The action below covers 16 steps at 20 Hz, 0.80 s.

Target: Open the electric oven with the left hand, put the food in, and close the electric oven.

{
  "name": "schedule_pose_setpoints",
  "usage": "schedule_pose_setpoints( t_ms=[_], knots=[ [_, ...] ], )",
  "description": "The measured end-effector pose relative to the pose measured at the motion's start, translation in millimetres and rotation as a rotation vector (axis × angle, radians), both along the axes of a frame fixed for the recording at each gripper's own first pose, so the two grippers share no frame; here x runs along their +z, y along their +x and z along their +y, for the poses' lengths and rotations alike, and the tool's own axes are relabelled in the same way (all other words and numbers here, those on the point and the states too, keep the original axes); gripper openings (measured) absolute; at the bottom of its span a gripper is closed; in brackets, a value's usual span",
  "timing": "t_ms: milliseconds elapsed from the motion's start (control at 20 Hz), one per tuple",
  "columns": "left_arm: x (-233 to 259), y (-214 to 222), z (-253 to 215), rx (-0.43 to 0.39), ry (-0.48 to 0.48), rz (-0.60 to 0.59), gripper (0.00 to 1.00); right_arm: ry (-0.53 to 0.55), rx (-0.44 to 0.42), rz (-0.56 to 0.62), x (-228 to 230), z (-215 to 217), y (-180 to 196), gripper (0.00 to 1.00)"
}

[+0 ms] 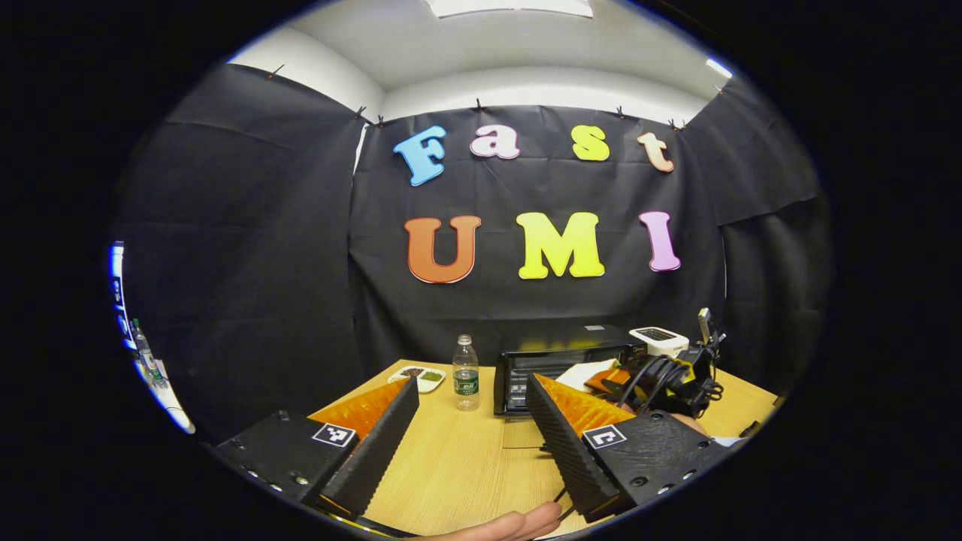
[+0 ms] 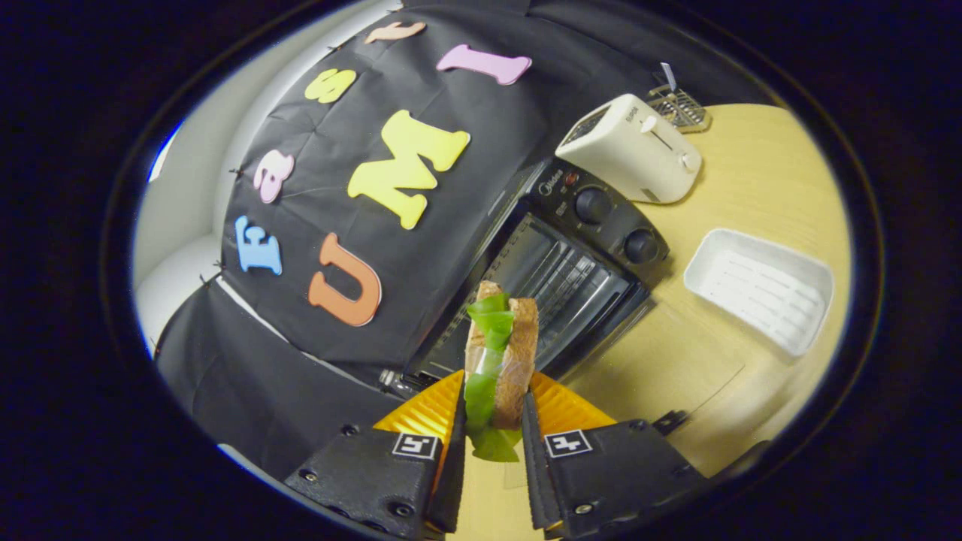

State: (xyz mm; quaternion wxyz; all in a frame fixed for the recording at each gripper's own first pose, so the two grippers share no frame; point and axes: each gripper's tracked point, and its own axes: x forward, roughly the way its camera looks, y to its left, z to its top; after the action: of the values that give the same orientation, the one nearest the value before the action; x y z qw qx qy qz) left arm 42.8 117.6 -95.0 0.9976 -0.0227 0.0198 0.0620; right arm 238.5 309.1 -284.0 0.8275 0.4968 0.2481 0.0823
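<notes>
- A pale wood counter (image 1: 451,458) is carrying the things; black cloth is walling the booth, with white ceiling showing at the top of the left gripper view.
- The left tool (image 1: 470,421) is hovering over bare counter, fingers spread wide, holding nothing.
- The right tool (image 2: 492,421) is clamping a sandwich (image 2: 502,353) upright between both fingers, before the open electric oven (image 2: 556,270) at frame centre.
- A toaster (image 2: 631,150) is standing upper right; a white tray (image 2: 759,289) is lying beside the oven.
- A water bottle (image 1: 466,373) is standing left of the oven; the right tool is partly hiding the oven's right side in the left gripper view.
</notes>
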Motion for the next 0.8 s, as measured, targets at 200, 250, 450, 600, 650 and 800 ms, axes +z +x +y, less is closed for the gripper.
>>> schedule_pose_setpoints(
  t_ms=[200, 250, 450, 600, 650, 800],
  knots=[
    [-7, -3, 17, 0.005, -0.033, 0.006, 0.94, 0.015, -0.092, 0.001, -18, 27, 36, 0.38],
    [-11, -2, 22, 0.008, -0.041, 0.012, 0.94, 0.000, -0.111, -0.008, -21, 28, 47, 0.37],
    [-26, -1, 39, 0.016, -0.086, 0.036, 0.94, -0.053, -0.170, -0.081, -28, 35, 94, 0.38],
    [-32, 1, 47, 0.016, -0.131, 0.040, 0.94, -0.057, -0.199, -0.052, -49, 38, 122, 0.38],
    [-35, 1, 47, 0.014, -0.138, 0.044, 0.94, -0.063, -0.207, -0.042, -56, 38, 130, 0.38],
    [-40, -1, 44, -0.003, -0.125, 0.067, 0.94, -0.104, -0.208, -0.047, -67, 40, 139, 0.39]
  ],
)
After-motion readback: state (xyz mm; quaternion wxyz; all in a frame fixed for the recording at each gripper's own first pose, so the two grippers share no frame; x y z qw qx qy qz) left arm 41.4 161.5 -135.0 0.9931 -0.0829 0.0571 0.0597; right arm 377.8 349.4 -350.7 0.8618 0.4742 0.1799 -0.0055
